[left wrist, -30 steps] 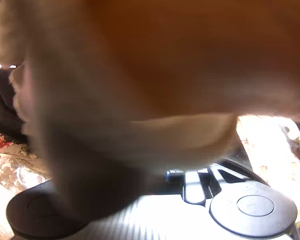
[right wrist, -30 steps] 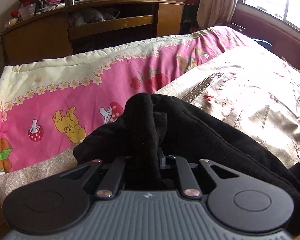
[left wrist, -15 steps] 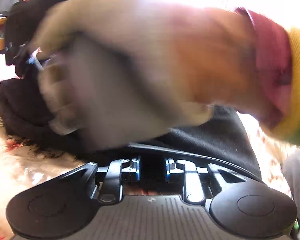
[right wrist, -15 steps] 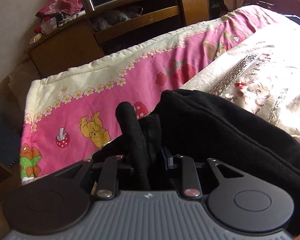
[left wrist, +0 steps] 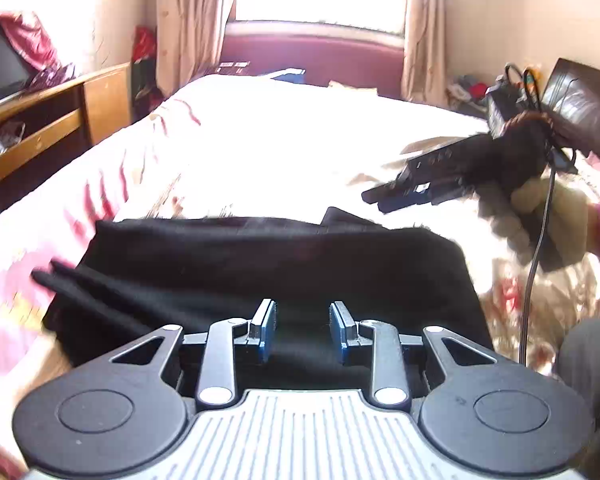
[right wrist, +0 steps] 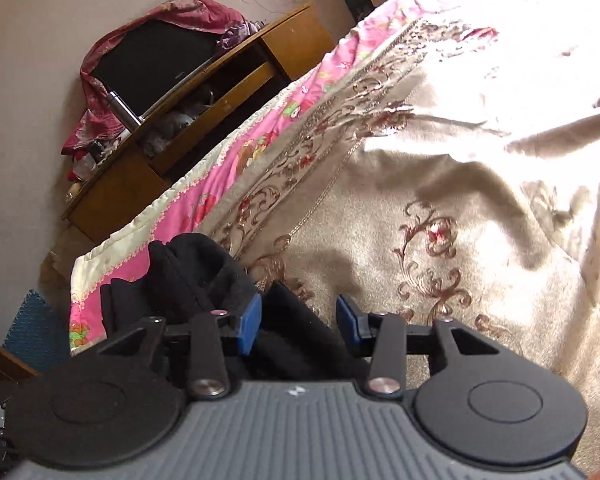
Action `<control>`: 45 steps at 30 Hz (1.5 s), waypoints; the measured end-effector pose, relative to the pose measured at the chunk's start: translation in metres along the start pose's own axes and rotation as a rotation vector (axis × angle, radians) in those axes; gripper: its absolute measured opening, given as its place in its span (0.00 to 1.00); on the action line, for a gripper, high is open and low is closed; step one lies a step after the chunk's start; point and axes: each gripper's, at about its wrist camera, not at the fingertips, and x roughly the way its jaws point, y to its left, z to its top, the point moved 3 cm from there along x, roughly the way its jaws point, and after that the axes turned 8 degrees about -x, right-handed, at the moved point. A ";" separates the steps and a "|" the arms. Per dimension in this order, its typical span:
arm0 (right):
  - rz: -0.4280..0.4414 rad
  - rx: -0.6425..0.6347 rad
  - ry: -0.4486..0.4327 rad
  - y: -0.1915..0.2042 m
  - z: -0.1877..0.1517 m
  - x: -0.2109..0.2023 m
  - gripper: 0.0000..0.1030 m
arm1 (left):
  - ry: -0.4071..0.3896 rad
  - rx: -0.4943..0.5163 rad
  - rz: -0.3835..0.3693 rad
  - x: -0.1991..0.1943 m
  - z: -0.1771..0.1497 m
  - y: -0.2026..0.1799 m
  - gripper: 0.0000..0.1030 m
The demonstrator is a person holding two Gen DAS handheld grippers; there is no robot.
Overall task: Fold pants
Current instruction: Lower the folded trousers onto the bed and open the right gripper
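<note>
The black pants (left wrist: 268, 272) lie folded in a flat bundle on the cream floral bedspread (left wrist: 300, 152), near the bed's left edge. My left gripper (left wrist: 303, 328) hovers just above them; its jaws are opening, with only the flat cloth seen below the gap. In the right wrist view a loose fold of the pants (right wrist: 188, 276) bunches at the lower left. My right gripper (right wrist: 298, 320) is opening, and a flap of black cloth pokes up between its blue pads (right wrist: 249, 322) without being pressed. A gloved hand (left wrist: 548, 208) holds the right gripper (left wrist: 376, 200) over the bed.
A wooden cabinet (right wrist: 204, 92) with a draped television stands left of the bed. A pink cartoon quilt (right wrist: 220, 184) runs along the bed's edge. A black cable (left wrist: 536, 264) hangs at the right, near a dark headboard (left wrist: 580, 104) with clutter.
The gloved hand that blocked the left view has moved off to the right. My left gripper rose and parted. My right gripper let go of the pants fold and swung right.
</note>
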 end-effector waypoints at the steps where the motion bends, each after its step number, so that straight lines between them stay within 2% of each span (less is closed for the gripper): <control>1: 0.035 0.000 0.007 -0.001 0.000 0.004 0.42 | -0.005 0.009 -0.022 0.012 0.005 -0.001 0.46; 3: 0.055 -0.057 0.059 0.000 0.003 0.019 0.42 | 0.041 0.008 -0.019 0.035 0.001 0.007 0.47; 5: 0.048 -0.117 0.120 -0.002 0.000 0.030 0.37 | 0.149 -0.026 0.020 0.051 -0.008 0.017 0.46; 6: 0.045 -0.126 0.143 -0.005 -0.001 0.032 0.18 | 0.163 -0.046 0.018 0.054 -0.015 0.023 0.46; 7: 0.058 -0.110 0.164 -0.009 -0.001 0.034 0.06 | 0.161 -0.067 -0.001 0.052 -0.023 0.027 0.46; 10: 0.138 -0.031 0.149 -0.016 0.004 0.029 0.04 | 0.160 -0.070 -0.017 0.052 -0.021 0.024 0.47; 15: 0.231 0.017 0.092 -0.023 0.007 0.011 0.04 | 0.158 -0.031 -0.016 0.048 -0.017 0.016 0.49; 18: 0.263 -0.012 0.147 -0.025 0.007 0.030 0.10 | 0.148 -0.049 -0.024 0.063 -0.006 0.022 0.51; 20: 0.285 0.038 0.153 -0.030 0.008 0.047 0.12 | 0.148 -0.042 -0.015 0.067 -0.003 0.021 0.51; 22: 0.271 0.103 0.101 -0.039 0.011 0.048 0.04 | 0.144 -0.018 0.004 0.067 -0.002 0.019 0.51; 24: 0.224 0.178 0.022 -0.054 0.010 0.036 0.03 | 0.136 -0.004 0.052 0.066 -0.003 0.023 0.51; 26: 0.100 0.239 -0.062 -0.074 0.003 0.020 0.00 | 0.122 -0.027 0.092 0.068 -0.006 0.033 0.51; 28: 0.028 0.338 -0.103 -0.099 -0.006 0.010 0.00 | 0.122 -0.062 0.089 0.074 -0.009 0.041 0.51; 29: -0.006 0.351 -0.118 -0.102 -0.009 0.004 0.01 | 0.120 -0.039 0.096 0.077 -0.010 0.040 0.52; 30: 0.001 0.305 -0.121 -0.095 -0.008 -0.004 0.02 | 0.121 -0.015 0.107 0.077 -0.010 0.037 0.52; 33: 0.159 0.186 -0.102 -0.055 -0.003 -0.022 0.07 | 0.108 0.029 0.120 0.067 -0.007 0.030 0.52; 34: 0.174 0.144 -0.095 -0.044 -0.003 -0.025 0.07 | 0.114 0.023 0.123 0.065 -0.008 0.032 0.52; 38: 0.145 -0.053 0.028 -0.006 -0.010 -0.017 0.07 | 0.105 0.006 0.143 0.060 -0.015 0.038 0.52; 41: 0.175 -0.112 0.147 0.006 -0.025 -0.012 0.07 | 0.100 0.017 0.149 0.061 -0.017 0.037 0.53; 45: 0.198 -0.200 0.213 0.016 -0.033 -0.020 0.07 | 0.111 0.037 0.142 0.063 -0.016 0.038 0.53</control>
